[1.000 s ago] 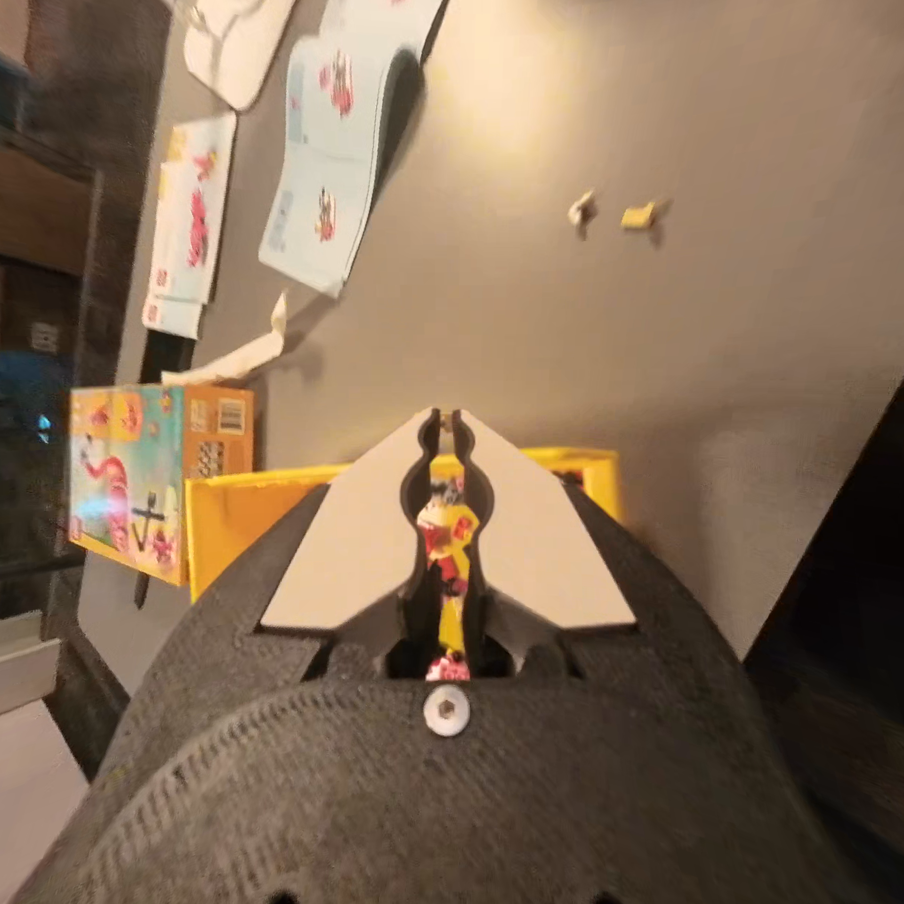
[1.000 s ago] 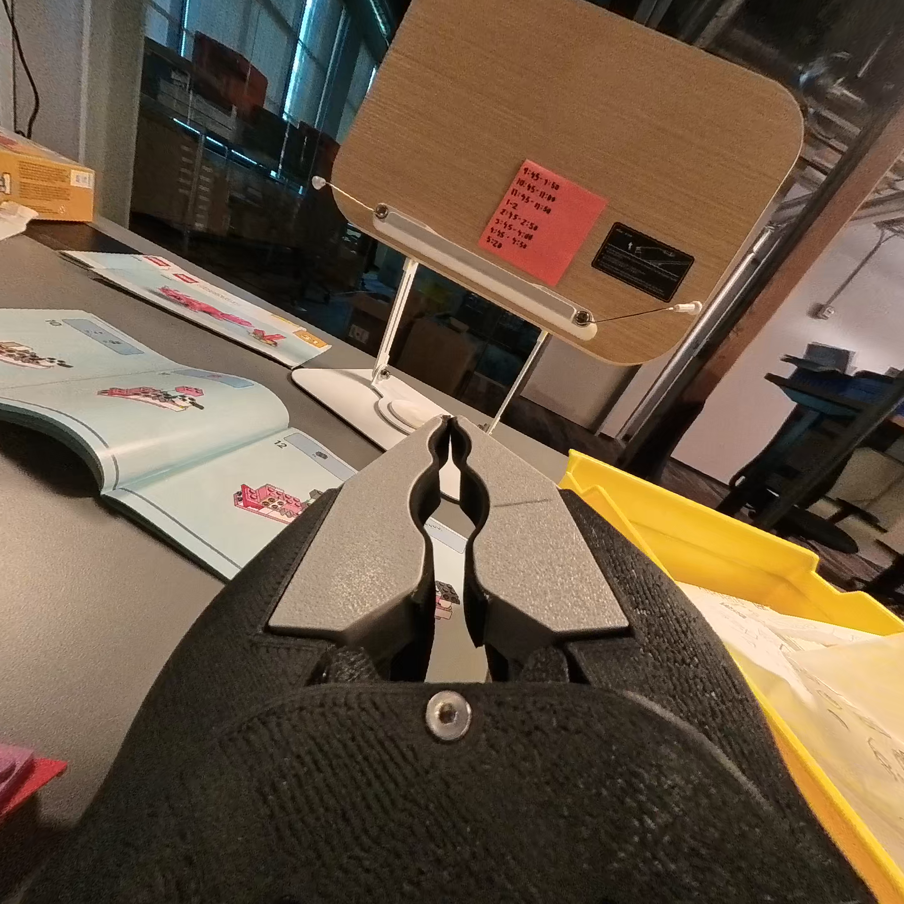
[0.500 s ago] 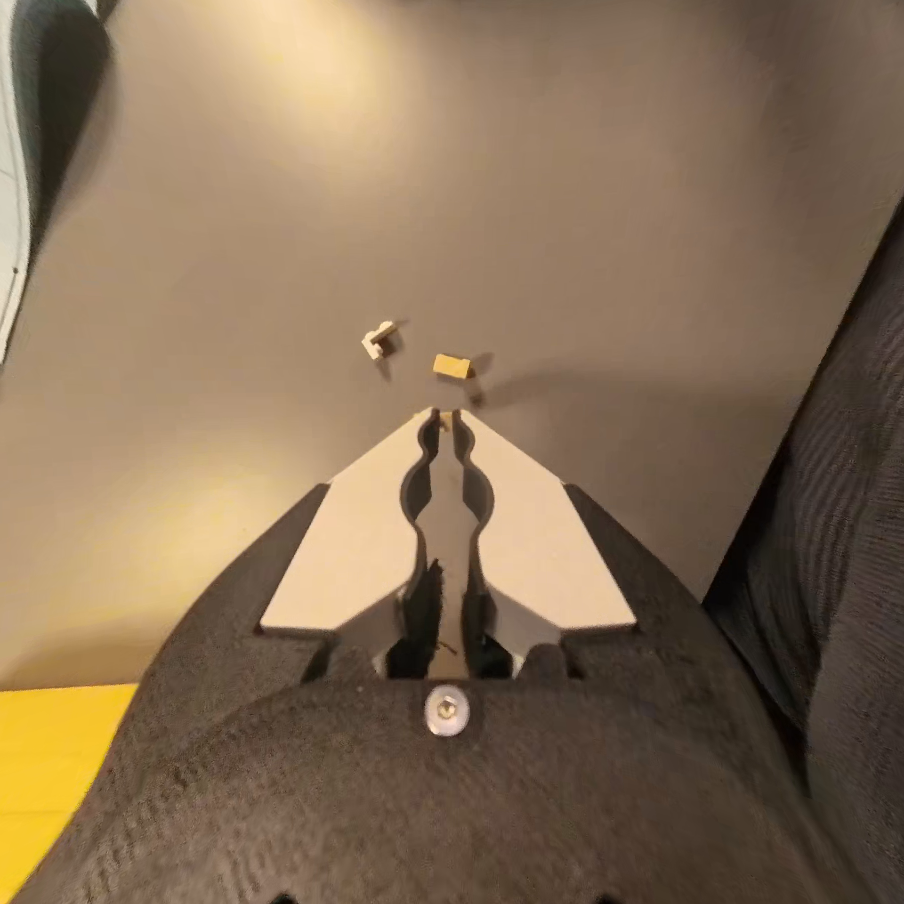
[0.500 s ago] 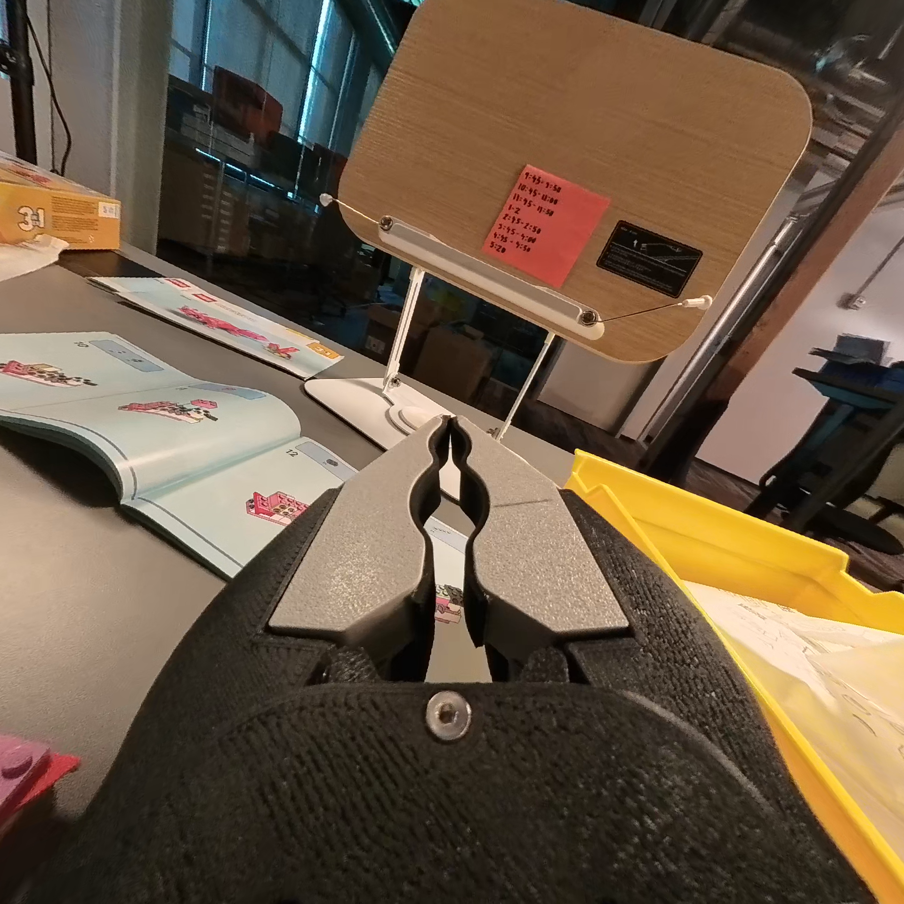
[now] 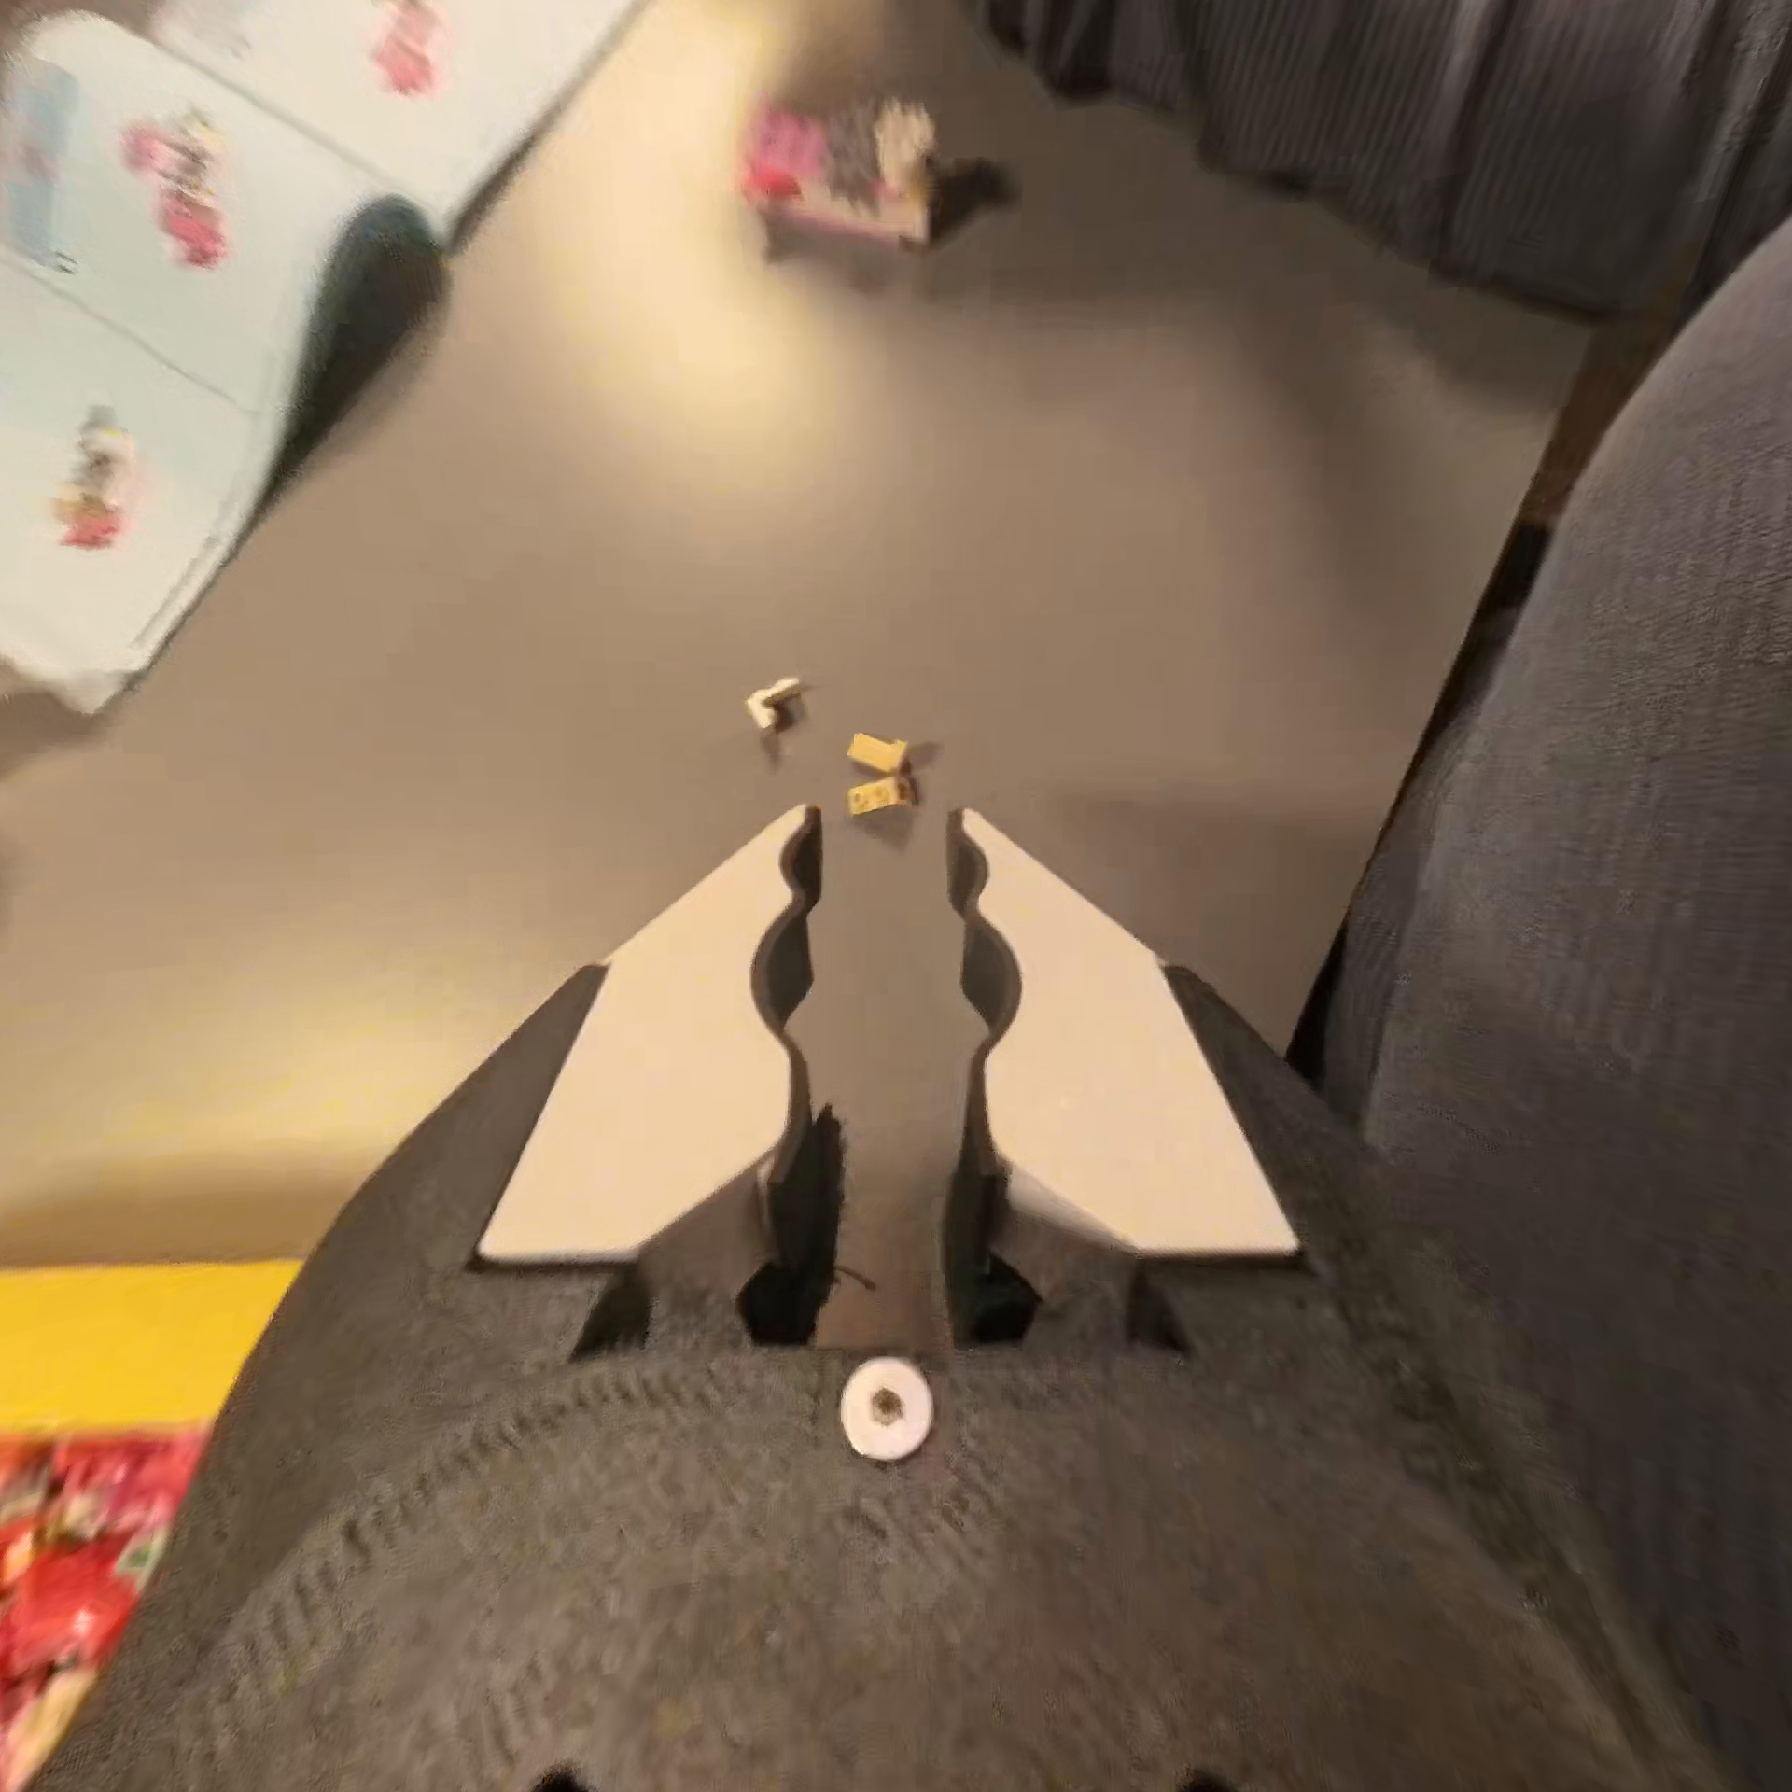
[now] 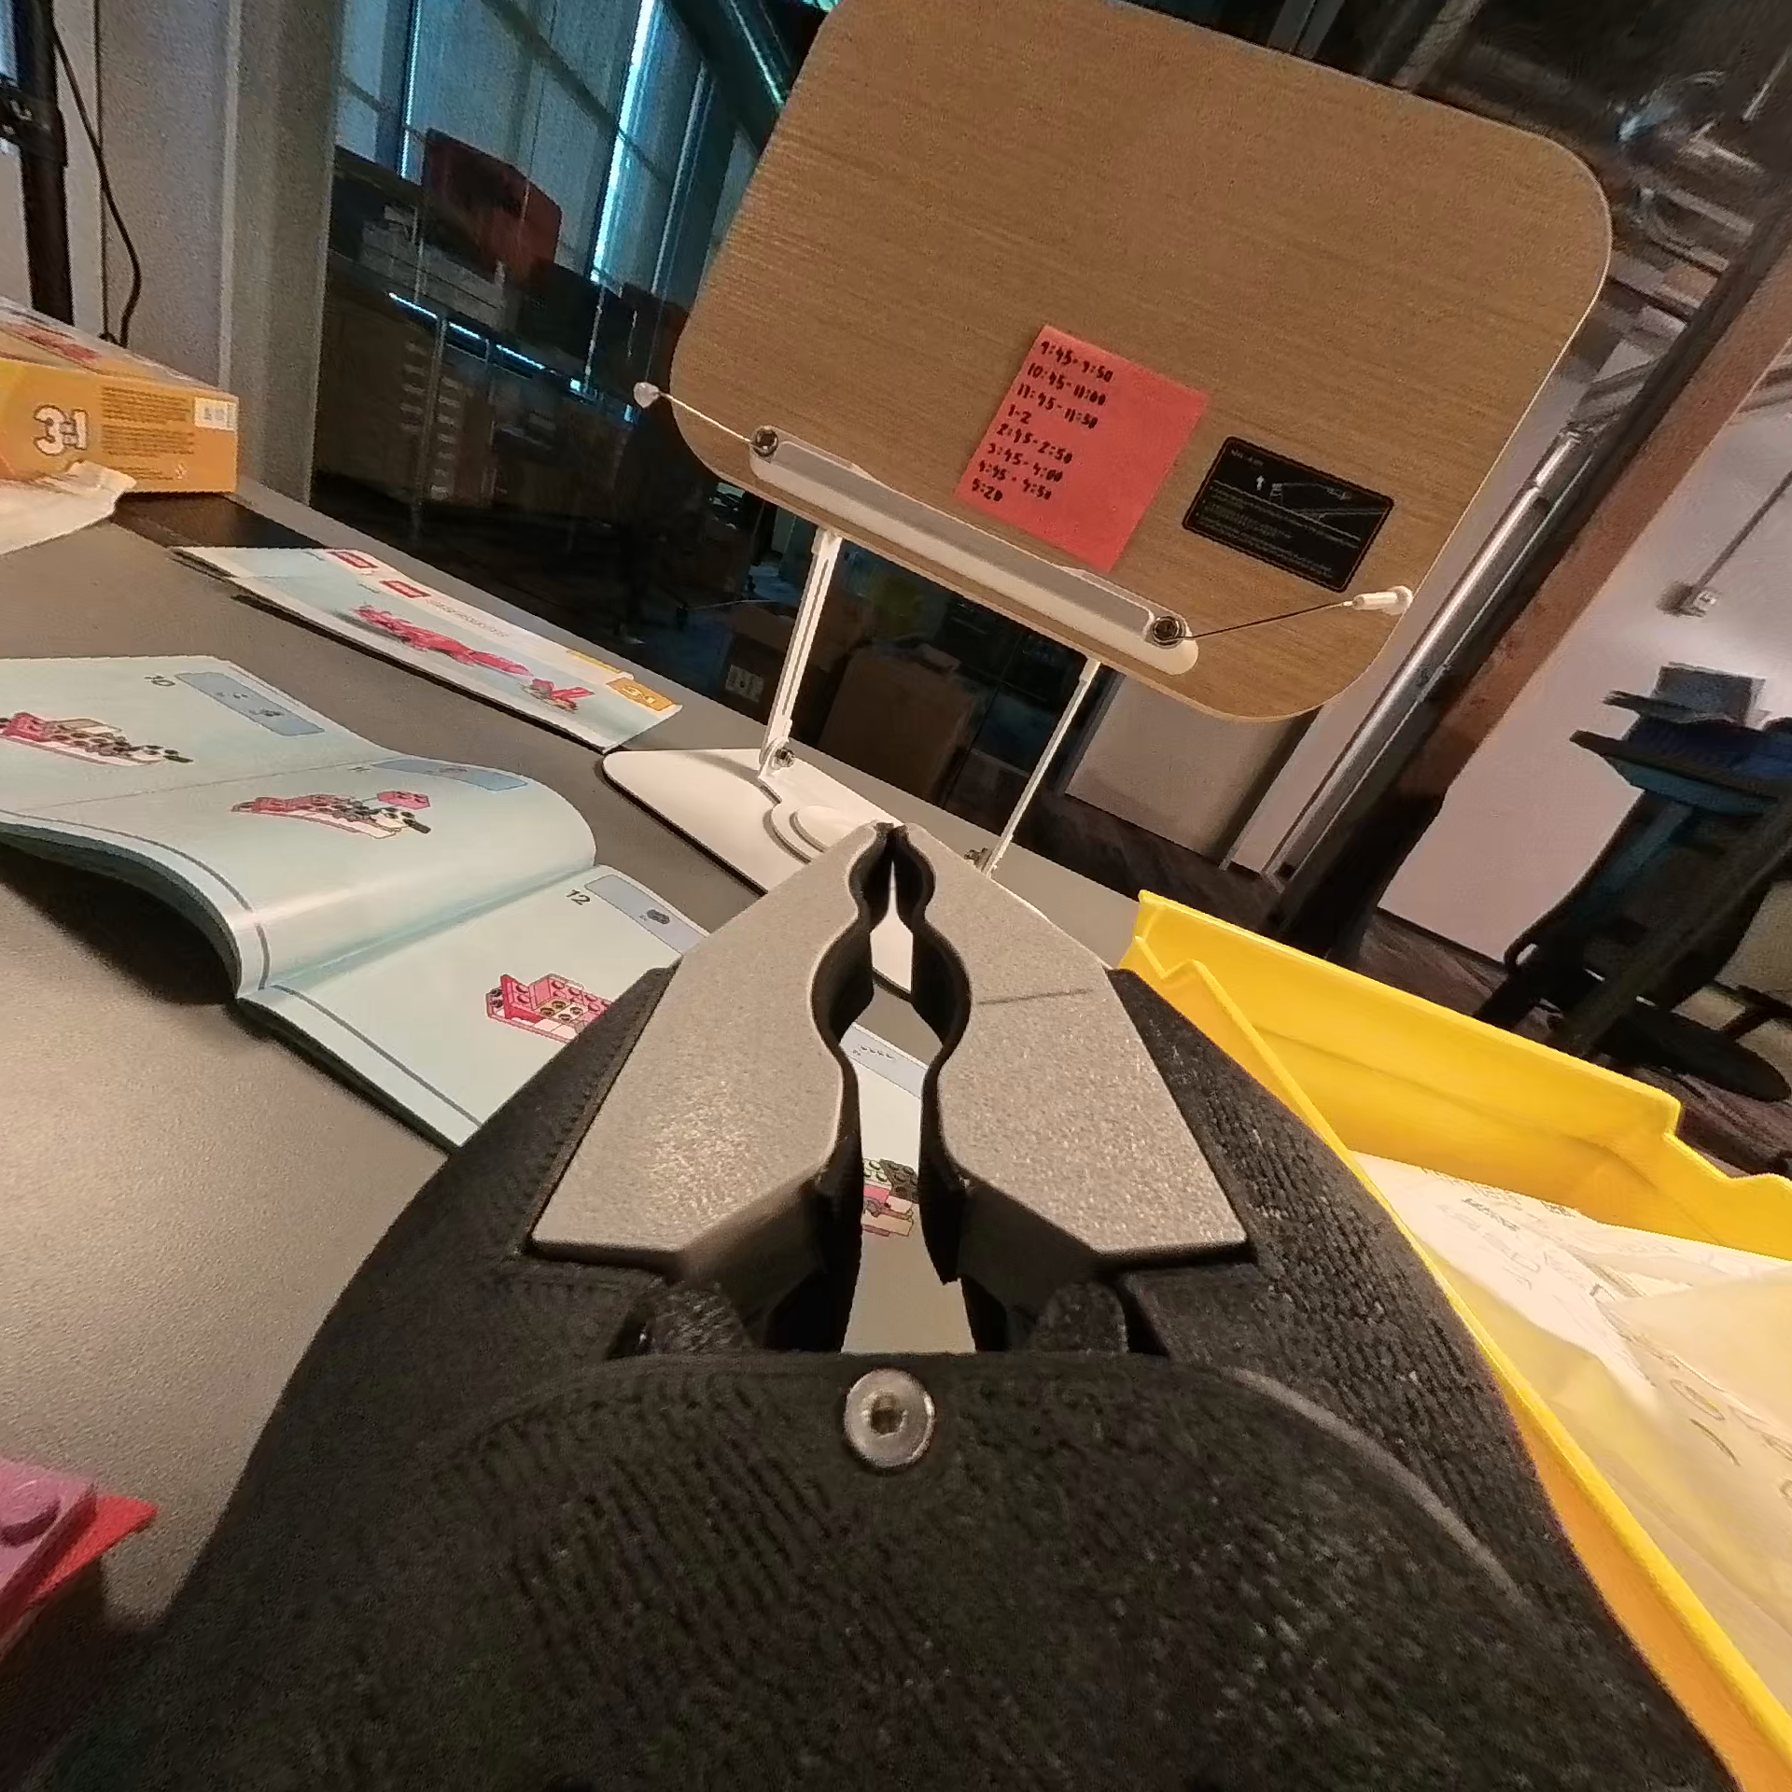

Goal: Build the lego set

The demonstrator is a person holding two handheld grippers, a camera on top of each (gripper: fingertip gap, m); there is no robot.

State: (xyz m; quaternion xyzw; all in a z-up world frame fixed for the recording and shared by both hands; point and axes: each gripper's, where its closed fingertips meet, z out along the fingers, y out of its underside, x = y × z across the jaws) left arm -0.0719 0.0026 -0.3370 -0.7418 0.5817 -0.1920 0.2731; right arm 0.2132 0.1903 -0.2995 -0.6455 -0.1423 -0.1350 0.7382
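Two yellow bricks point(image 5: 880, 776) now, left gripper point(image 5: 882, 824) opened — empty

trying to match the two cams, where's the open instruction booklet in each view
Left wrist view: the open instruction booklet fills the blurred upper left corner, beyond the left gripper, whose jaws stand open.
Right wrist view: it lies flat at left centre, left of the right gripper, whose jaws are shut.
Shared landmark: the yellow bin, lower left and right.

warm dim light | left view motion-blurred | right view sharp
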